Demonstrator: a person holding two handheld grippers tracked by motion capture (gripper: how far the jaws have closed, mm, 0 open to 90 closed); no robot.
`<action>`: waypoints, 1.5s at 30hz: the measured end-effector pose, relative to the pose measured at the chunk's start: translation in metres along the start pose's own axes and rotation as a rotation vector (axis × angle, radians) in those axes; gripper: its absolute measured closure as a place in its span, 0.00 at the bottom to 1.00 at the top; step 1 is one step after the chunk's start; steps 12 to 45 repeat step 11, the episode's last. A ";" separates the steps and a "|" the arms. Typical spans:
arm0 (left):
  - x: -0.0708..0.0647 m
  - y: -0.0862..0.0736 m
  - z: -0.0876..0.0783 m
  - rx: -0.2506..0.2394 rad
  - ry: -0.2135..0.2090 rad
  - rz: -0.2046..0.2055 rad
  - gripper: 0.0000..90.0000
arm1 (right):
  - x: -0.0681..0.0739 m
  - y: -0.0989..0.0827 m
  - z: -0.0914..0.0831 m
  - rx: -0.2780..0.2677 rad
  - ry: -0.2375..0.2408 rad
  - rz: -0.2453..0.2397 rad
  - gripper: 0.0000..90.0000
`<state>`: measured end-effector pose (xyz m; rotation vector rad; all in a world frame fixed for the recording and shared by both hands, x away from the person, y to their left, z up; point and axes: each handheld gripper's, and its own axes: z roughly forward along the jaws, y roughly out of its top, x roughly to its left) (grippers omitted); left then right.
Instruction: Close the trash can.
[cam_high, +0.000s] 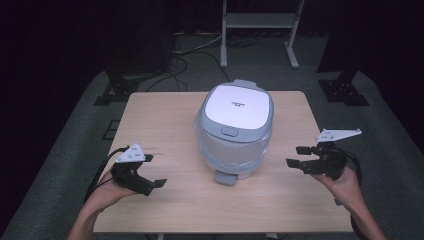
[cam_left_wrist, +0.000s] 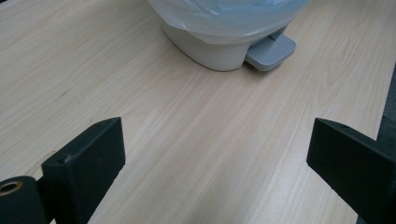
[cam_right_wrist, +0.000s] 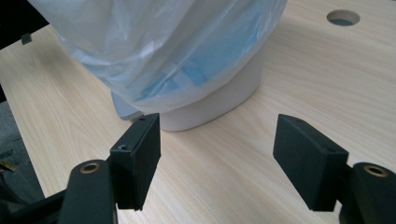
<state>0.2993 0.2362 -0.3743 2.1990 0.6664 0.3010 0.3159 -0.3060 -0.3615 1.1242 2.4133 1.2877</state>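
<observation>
A small white pedal bin (cam_high: 235, 127) with a closed white-and-grey lid stands in the middle of the wooden table (cam_high: 165, 120). A pale blue plastic liner (cam_right_wrist: 173, 51) hangs over its sides, and its grey foot pedal (cam_left_wrist: 270, 51) points toward the near edge. My left gripper (cam_high: 156, 171) rests low over the table at the bin's near left, open, nothing between its jaws. My right gripper (cam_high: 297, 156) hovers at the bin's right side, pointing at it. It is open and empty, a short way from the liner.
A round cable hole (cam_right_wrist: 343, 17) sits in the tabletop beyond the bin. A white metal stand (cam_high: 260, 25) and dark equipment bases (cam_high: 345, 90) are on the floor behind the table. Bare wood lies around the bin on all sides.
</observation>
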 end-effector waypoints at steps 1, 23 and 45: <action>0.000 -0.001 0.000 0.000 0.000 0.000 0.04 | 0.000 -0.001 0.001 0.002 0.001 0.002 0.34; -0.002 -0.004 0.002 -0.007 -0.005 0.001 0.04 | 0.001 -0.012 0.003 0.018 0.000 0.005 0.34; -0.002 -0.004 0.002 -0.007 -0.005 0.001 0.04 | 0.001 -0.012 0.003 0.018 0.000 0.005 0.34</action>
